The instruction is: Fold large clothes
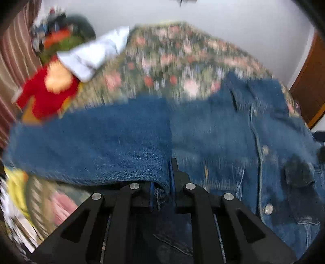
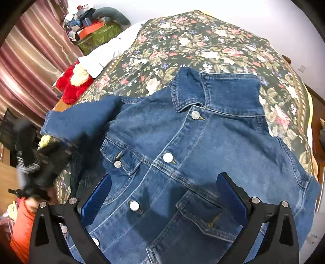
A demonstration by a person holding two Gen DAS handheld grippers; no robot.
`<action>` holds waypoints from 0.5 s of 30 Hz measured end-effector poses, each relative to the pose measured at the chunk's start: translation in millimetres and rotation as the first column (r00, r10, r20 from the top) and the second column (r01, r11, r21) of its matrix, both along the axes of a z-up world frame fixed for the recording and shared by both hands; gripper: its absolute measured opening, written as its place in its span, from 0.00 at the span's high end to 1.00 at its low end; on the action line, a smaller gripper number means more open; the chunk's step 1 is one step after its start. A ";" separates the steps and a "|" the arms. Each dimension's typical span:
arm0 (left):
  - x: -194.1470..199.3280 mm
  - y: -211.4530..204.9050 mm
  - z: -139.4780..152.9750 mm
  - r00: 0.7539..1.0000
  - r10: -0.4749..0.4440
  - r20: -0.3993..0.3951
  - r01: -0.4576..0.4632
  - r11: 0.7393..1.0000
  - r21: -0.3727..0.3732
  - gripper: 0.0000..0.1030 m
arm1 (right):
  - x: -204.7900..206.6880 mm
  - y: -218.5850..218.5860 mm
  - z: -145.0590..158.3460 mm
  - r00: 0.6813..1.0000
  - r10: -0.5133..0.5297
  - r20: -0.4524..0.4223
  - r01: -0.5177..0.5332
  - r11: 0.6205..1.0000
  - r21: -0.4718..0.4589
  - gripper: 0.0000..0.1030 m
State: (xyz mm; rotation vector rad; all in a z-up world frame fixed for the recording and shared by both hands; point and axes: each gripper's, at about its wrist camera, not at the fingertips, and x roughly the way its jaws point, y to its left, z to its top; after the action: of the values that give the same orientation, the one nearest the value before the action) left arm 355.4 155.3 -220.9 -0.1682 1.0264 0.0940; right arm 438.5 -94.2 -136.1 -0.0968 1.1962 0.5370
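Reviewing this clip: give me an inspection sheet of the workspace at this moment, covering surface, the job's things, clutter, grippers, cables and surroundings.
Surface: bed with floral bedspread.
Job's things: denim jacket lying front up, buttoned, collar toward the far side; one sleeve lifted and drawn across.
Clutter: red plush toy and white cloth at the bed's edge.
Grippers: left hand-held gripper shut on the sleeve; right hand-held gripper open above the jacket front, holding nothing.
Cables: nothing seen.
Surroundings: striped curtain, green box piled with items, white wall.
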 end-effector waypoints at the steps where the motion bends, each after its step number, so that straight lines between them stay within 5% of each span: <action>1: -0.2 2.7 -11.1 0.999 0.015 -0.037 -0.017 0.999 -0.034 0.87 | -1.5 -1.4 0.6 1.000 -0.002 0.000 0.002 1.000 0.003 0.00; 6: -10.4 24.6 -32.7 0.989 0.077 -0.126 -0.104 0.969 -0.224 0.82 | -9.6 -7.5 -1.6 1.000 0.004 0.005 -0.004 1.000 -0.006 0.00; 8: -21.6 36.9 -19.1 0.987 0.093 -0.129 -0.126 0.954 -0.273 0.62 | -10.3 -5.7 -3.2 1.000 0.009 0.010 -0.009 1.000 -0.016 0.00; 11: -37.3 53.0 10.4 0.993 0.113 -0.043 -0.121 0.945 -0.302 0.39 | -9.6 -1.4 -8.1 1.000 0.015 0.003 -0.015 1.000 -0.016 0.00; 15: -53.8 93.8 37.7 0.979 0.200 0.042 -0.174 0.923 -0.343 0.32 | -7.8 9.1 -14.8 1.000 0.018 -0.020 -0.018 1.000 0.000 0.00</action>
State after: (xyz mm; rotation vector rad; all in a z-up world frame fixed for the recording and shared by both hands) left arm 301.6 249.0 -183.2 -0.5814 0.9426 0.0837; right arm 430.8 -85.1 -150.9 -0.1021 1.2160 0.5551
